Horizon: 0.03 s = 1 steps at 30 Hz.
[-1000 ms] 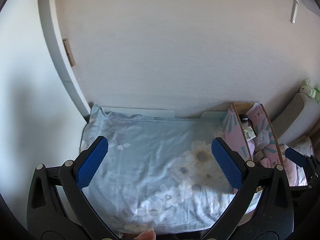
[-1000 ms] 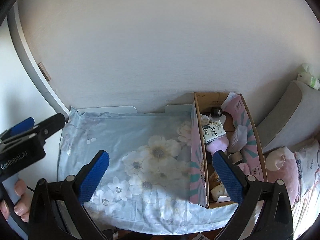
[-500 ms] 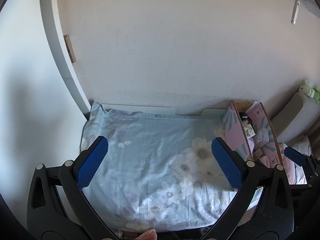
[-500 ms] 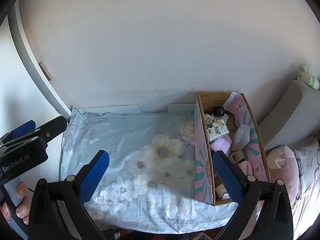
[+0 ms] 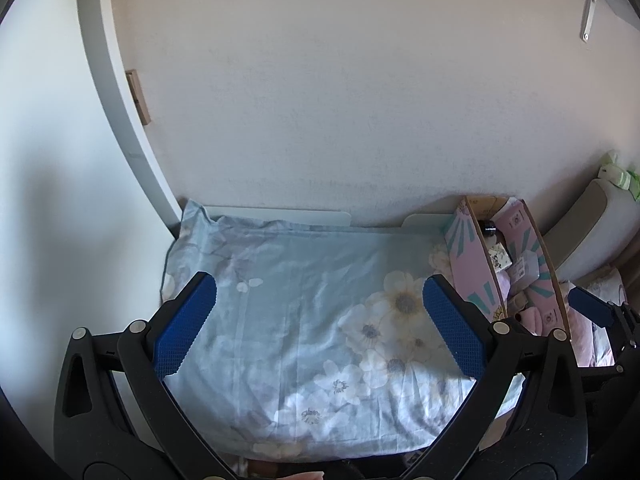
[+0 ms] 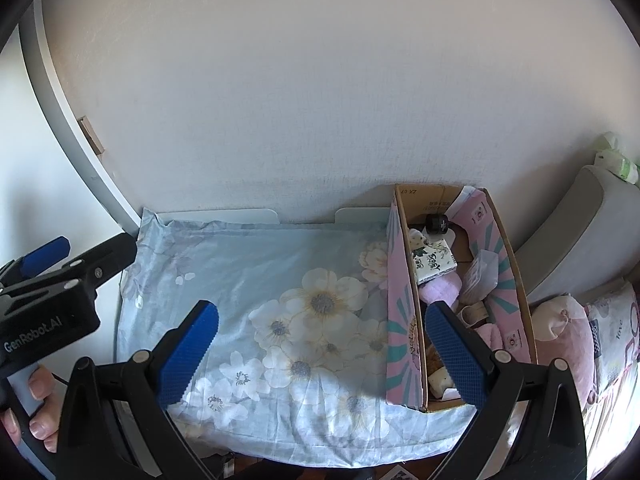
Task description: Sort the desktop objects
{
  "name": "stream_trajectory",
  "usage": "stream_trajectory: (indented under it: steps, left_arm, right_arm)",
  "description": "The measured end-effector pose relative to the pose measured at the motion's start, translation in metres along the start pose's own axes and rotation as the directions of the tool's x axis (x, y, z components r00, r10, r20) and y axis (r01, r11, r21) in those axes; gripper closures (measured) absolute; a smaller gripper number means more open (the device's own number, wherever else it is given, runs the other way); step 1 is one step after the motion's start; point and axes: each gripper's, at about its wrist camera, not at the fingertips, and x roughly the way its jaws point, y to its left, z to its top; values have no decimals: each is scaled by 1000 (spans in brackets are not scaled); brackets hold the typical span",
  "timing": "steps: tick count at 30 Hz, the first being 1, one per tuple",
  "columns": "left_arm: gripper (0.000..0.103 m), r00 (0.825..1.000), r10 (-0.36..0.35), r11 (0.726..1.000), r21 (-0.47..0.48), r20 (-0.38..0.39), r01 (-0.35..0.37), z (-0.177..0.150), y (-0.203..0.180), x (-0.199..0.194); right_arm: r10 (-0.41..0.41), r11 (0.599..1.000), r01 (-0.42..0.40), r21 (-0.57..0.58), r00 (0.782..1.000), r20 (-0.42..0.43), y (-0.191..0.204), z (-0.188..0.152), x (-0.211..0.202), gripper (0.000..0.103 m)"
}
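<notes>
Cardboard box at the right end of the flowered cloth already holds the small things, a black cap and a patterned packet among them, so we judge the sorting nearly finished. Our left tongs and right tongs hover spread and empty, and next we would only check for strays. Compared with a second ago, both views sit slightly farther back, nothing else changed.

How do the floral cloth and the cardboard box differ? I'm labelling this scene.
The floral cloth is pale blue, lies flat and bears nothing loose; the cardboard box is pink-patterned, stands upright with open top, and is packed with small items. The cloth spans most of the surface; the box takes its right edge. Both lie against the wall.
</notes>
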Motion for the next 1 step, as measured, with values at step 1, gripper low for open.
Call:
stream_trajectory:
  steps: [1]
  left_arm:
    - [0,1000,3,1000,-3,-3,-3,0,0,0]
  right_arm:
    - [-6,1000,6,3,1000,2,1,0,0,0]
